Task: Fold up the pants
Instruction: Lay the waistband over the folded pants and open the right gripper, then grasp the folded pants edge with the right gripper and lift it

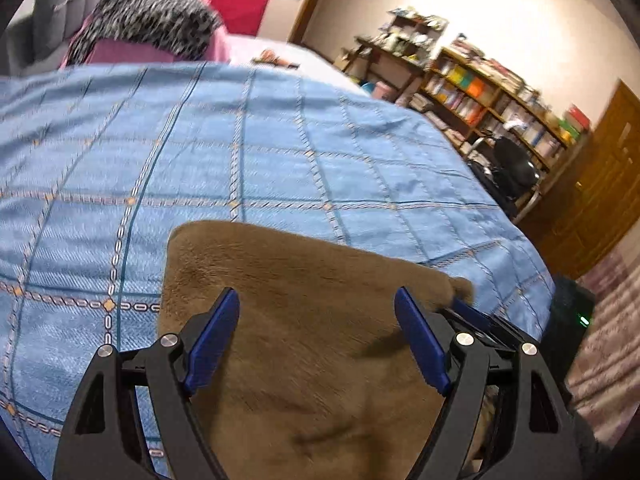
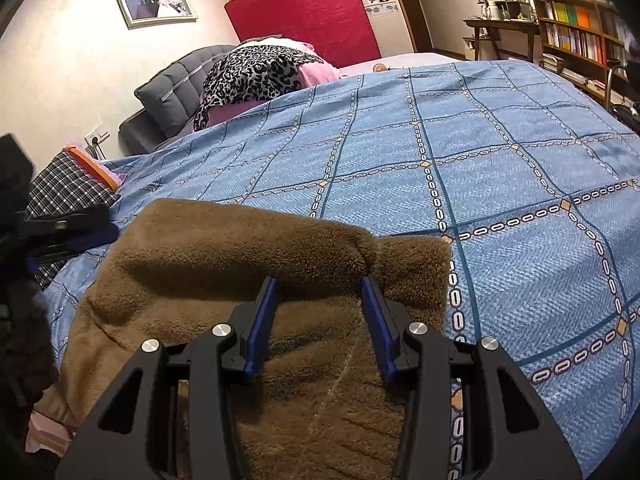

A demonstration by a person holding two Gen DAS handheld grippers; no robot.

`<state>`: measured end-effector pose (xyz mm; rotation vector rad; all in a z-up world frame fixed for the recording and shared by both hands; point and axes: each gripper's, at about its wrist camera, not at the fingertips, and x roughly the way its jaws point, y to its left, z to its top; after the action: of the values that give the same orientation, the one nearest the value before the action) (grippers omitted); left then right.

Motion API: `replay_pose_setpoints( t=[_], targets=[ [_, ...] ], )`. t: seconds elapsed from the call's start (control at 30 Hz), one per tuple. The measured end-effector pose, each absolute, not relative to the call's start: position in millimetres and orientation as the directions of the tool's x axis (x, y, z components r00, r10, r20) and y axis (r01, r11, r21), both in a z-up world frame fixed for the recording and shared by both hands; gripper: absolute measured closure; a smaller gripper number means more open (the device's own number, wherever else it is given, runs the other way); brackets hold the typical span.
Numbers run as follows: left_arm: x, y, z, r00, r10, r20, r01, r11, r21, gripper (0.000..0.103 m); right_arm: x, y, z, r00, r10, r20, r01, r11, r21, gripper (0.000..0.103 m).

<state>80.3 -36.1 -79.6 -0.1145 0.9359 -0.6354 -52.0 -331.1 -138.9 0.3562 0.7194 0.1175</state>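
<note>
The pants [image 2: 256, 280] are brown and fuzzy, folded into a thick, soft block with a rolled top edge. They lie near the edge of the bed [image 2: 500, 160] — its blue checked cover stretches flat and wide beyond them. The left gripper [image 1: 316, 320] is wide open over the fuzz, gripping nothing. The right gripper [image 2: 320, 304] is partly open (nothing in its jaws) just above the pants.

The pants [image 2: 256, 312] lie on the bedspread [image 2: 500, 184] at the bed's near edge, just ahead of my right gripper [image 2: 320, 296] and under my left gripper [image 1: 316, 312]. Behind them the spread runs to a pillow pile [image 2: 256, 72] against the headboard [image 2: 176, 84]. Bookshelves [image 2: 576, 28] stand far right.
</note>
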Motion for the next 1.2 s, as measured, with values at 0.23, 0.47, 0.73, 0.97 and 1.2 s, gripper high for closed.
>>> replay_pose_setpoints(
  t=[0.23, 0.47, 0.73, 0.97, 1.2],
  targets=[
    [105.8, -21.7, -128.9, 0.436, -0.520, -0.734, 0.360, 0.849, -0.387, 0.023, -52.3, -330.5, -141.5, 0.753, 0.240, -0.612, 0.004, 0.929, 0.370, 0.058],
    [104.8, -20.0, -133.9, 0.451, -0.527, -0.721, 0.364, 0.846, -0.390, 0.022, -52.1, -330.8, -144.6, 0.763, 0.251, -0.596, -0.007, 0.925, 0.381, 0.058],
    [86.1, -22.7, -112.2, 0.496, -0.475, -0.727, 0.367, 0.873, -0.320, 0.022, -54.4, -330.9, -144.2, 0.760, 0.243, -0.602, 0.003, 0.926, 0.378, 0.058],
    [64.9, -20.8, -100.0, 0.526, -0.406, -0.747, 0.373, 0.900, -0.227, 0.020, -54.4, -328.9, -140.5, 0.750, 0.228, -0.620, 0.015, 0.933, 0.361, 0.058],
    [47.3, -12.0, -93.4, 0.551, -0.334, -0.764, 0.360, 0.922, -0.144, 0.019, -64.8, -319.3, -121.5, 0.750, 0.175, -0.638, 0.023, 0.957, 0.289, 0.057]
  ],
)
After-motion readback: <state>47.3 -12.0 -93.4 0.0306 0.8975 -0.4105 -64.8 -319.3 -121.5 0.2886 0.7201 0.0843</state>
